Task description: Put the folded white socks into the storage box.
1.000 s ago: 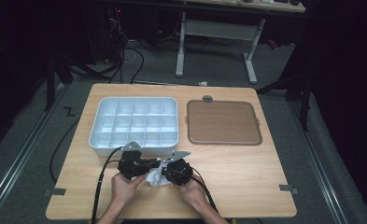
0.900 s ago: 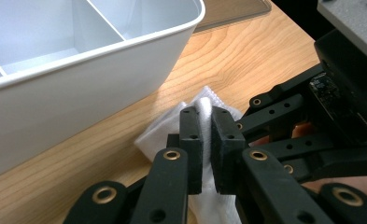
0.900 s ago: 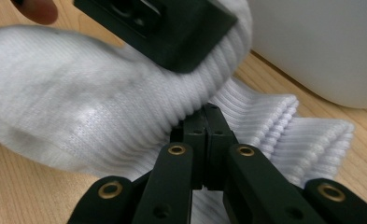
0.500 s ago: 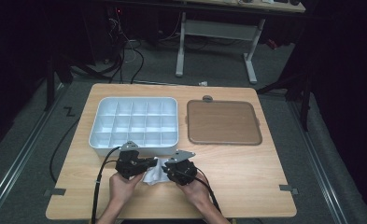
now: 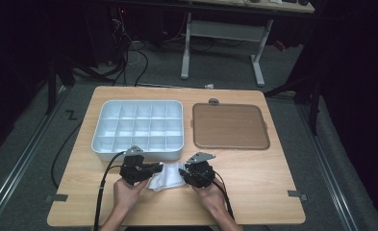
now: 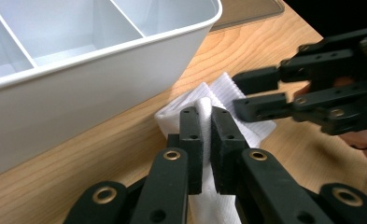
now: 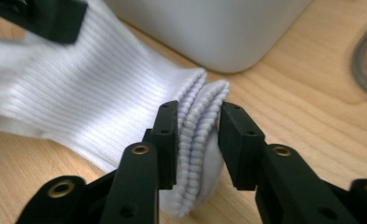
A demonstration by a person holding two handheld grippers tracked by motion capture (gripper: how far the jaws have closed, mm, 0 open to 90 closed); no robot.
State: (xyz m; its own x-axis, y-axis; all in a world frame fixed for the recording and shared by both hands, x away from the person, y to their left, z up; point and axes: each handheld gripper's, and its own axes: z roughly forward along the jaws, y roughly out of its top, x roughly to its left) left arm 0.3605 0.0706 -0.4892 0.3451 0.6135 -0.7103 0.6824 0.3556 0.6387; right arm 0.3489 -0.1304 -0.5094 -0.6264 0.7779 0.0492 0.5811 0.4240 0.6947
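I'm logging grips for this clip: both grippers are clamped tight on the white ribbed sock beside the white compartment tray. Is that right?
Not quite. Only the left gripper is clamped on the white ribbed sock. The right gripper has just been opening: in the right gripper view the sock's cuff sits between its jaws with a gap at one pad. The sock does lie beside the white compartment tray.

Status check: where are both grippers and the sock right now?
Left gripper shut on white sock. Right gripper has just been opening, sock's folded edge between its fingers. Divider tray close behind; nothing blocking.

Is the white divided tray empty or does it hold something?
Empty: every compartment of the white tray shown in the high view has a bare bottom.
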